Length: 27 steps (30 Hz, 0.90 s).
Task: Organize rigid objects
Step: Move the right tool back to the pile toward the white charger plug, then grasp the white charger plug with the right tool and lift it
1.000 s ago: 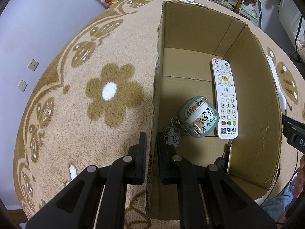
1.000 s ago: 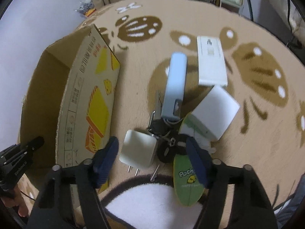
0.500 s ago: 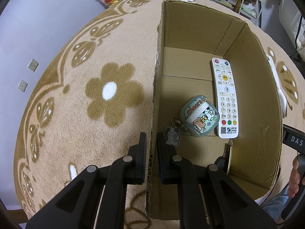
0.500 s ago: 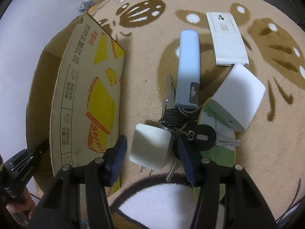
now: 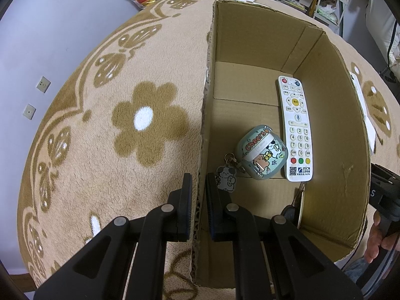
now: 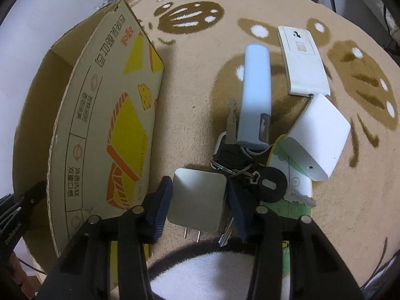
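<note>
My left gripper (image 5: 198, 187) is shut on the near left wall of the cardboard box (image 5: 203, 115), one finger inside and one outside. In the box lie a white remote (image 5: 296, 127), a green earbud case (image 5: 261, 152) with a keychain charm, and a key by the right wall. My right gripper (image 6: 200, 200) straddles the white plug adapter (image 6: 197, 200) on the rug; its jaws sit at the adapter's two sides. Beside it lie a bunch of keys (image 6: 240, 157), a light blue power bank (image 6: 256, 87) and the box's printed outer wall (image 6: 117, 115).
On the floral rug to the right lie a white rounded charger (image 6: 317, 135), a flat white wall plate (image 6: 302, 60) and a green-and-yellow card (image 6: 292, 195). Shelves and clutter stand beyond the rug's far edge. The other gripper's handle (image 5: 385, 200) shows past the box's right wall.
My right gripper has moved down and forward over the white plug adapter and its jaws have narrowed to the adapter's sides. My left gripper has kept still on the box wall.
</note>
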Available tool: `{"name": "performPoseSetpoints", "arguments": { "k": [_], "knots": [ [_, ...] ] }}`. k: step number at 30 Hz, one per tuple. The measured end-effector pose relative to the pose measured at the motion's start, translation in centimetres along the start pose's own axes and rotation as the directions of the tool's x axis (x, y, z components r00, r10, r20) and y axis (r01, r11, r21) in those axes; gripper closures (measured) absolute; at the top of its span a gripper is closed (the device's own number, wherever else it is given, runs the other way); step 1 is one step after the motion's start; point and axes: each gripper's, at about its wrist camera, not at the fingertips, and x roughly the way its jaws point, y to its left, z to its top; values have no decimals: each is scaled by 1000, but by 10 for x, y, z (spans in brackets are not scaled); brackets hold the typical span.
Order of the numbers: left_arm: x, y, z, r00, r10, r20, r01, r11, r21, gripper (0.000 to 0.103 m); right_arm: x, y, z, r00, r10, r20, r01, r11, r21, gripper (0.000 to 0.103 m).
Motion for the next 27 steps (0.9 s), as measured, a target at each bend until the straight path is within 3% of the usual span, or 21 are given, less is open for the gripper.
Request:
{"name": "performPoseSetpoints", "arguments": {
  "k": [15,23,27],
  "knots": [
    [0,0,0,1000,3,-1,-3,1000,2,92,8,13,-2,999,-5,-53,3,999,-37,53],
    [-1,-1,1,1000,3,-2,-3,1000,-1,92,-2,25,-13,998,-69,-7,68,994,-89,55],
    [-1,0,1,1000,3,-2,-3,1000,0,92,-16,24,-14,999,-32,21,34,997,-71,55]
  ]
}}
